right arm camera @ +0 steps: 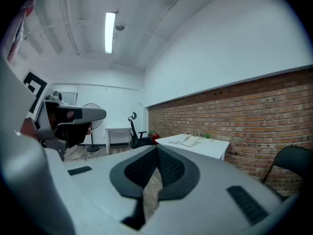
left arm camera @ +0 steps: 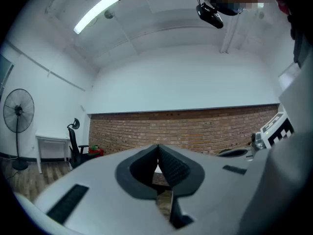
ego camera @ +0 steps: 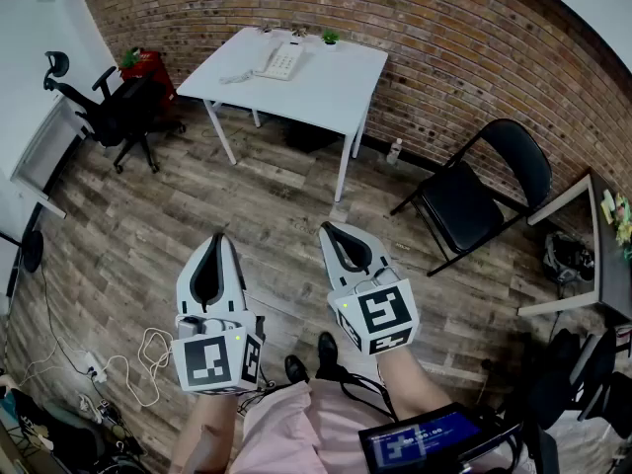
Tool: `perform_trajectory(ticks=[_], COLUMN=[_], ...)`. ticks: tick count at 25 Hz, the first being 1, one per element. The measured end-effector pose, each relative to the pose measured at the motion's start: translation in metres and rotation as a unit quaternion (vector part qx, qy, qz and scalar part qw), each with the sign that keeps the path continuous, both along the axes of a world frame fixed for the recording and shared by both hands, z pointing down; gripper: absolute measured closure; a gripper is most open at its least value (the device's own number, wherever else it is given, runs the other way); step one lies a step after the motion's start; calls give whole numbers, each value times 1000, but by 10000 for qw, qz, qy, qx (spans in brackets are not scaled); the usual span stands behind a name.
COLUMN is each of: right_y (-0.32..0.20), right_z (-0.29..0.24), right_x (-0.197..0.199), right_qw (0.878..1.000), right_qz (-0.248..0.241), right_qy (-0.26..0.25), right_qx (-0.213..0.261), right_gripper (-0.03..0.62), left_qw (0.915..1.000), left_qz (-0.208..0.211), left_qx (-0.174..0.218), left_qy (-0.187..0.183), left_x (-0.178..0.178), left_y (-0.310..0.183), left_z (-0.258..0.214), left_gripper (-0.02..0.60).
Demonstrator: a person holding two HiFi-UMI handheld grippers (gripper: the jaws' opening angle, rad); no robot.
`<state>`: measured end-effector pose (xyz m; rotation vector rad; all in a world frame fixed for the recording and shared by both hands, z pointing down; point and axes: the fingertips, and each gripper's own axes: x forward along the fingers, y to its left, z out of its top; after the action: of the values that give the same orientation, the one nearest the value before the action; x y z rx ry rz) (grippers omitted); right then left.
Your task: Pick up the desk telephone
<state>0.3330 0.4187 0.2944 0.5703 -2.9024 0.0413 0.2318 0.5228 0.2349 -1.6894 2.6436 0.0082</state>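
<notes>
A white desk telephone (ego camera: pixel 279 61) with a coiled cord lies on the white table (ego camera: pixel 326 92) against the brick wall, far ahead of me. The phone (right arm camera: pixel 190 140) also shows small on that table (right arm camera: pixel 210 147) in the right gripper view. My left gripper (ego camera: pixel 219 237) and right gripper (ego camera: pixel 329 229) are held side by side low in the head view, well short of the table. Both are shut with nothing between their jaws. In the left gripper view the left gripper (left arm camera: pixel 157 146) points level at the brick wall. The right gripper (right arm camera: pixel 157 148) points toward the table.
A black folding chair (ego camera: pixel 472 197) stands right of the table. A black office chair (ego camera: pixel 114 110) and a red object (ego camera: pixel 148 68) stand to its left. Small plants (ego camera: pixel 330 37) sit at the table's back edge. Cables and a power strip (ego camera: pixel 99 368) lie on the wooden floor at left.
</notes>
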Motion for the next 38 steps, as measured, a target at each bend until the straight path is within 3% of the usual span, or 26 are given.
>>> perform_trajectory(ticks=[8, 12, 13, 14, 15, 28, 38], right_y=[-7, -23, -26, -30, -34, -80, -119], right_z=[7, 9, 11, 12, 12, 11, 32], right_x=[1, 2, 1, 0, 1, -6, -61], right_qw=[10000, 9999, 9997, 9996, 9995, 9999, 9997], right_qz=[-49, 57, 7, -32, -26, -91, -104], right_qy=[62, -18, 7, 12, -5, 60, 216], right_qx=[-45, -155, -229, -287, -301, -30, -69], right_gripper=[599, 593, 431, 345, 342, 361, 367], left_qw=[10000, 9998, 9997, 9995, 9994, 9990, 9982], left_qz=[-42, -102, -64, -32, -16, -360, -462], left_qx=[-70, 138, 176, 200, 212, 168, 6], left_qy=[-50, 81, 161, 232, 270, 216, 371], left_x=[2, 1, 1, 1, 0, -6, -62], left_y=[-8, -13, -17, -20, -23, -53, -86], left_z=[6, 5, 5, 5, 4, 14, 42], left_gripper=[569, 548, 442, 377, 325, 324, 324])
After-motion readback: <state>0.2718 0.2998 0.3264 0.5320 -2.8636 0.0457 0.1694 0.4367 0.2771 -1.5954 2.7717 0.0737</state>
